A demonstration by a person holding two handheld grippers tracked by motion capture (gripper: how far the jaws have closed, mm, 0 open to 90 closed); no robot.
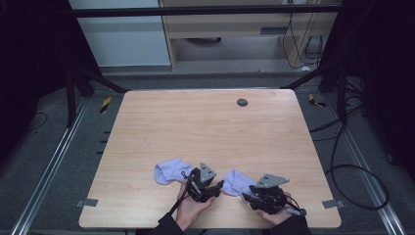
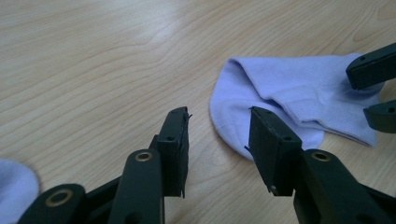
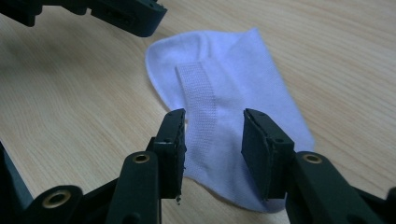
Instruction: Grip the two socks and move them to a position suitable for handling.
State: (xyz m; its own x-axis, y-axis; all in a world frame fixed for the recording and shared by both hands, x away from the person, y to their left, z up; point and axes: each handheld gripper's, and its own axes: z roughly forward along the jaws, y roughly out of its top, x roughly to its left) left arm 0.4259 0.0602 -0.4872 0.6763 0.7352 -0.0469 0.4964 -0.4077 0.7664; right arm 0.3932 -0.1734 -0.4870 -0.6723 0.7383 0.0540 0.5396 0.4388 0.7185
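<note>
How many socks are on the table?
2. One sock lies left of the left gripper; the other sock lies between both grippers, before the right gripper.

Overhead light is even; table (image 1: 205,127) bright, surroundings dark. Glare streaks the wood; near jaws slightly blurred.

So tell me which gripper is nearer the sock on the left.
Left. The left gripper sits just right of that left sock; the right gripper is farther right, at the other sock.
</note>
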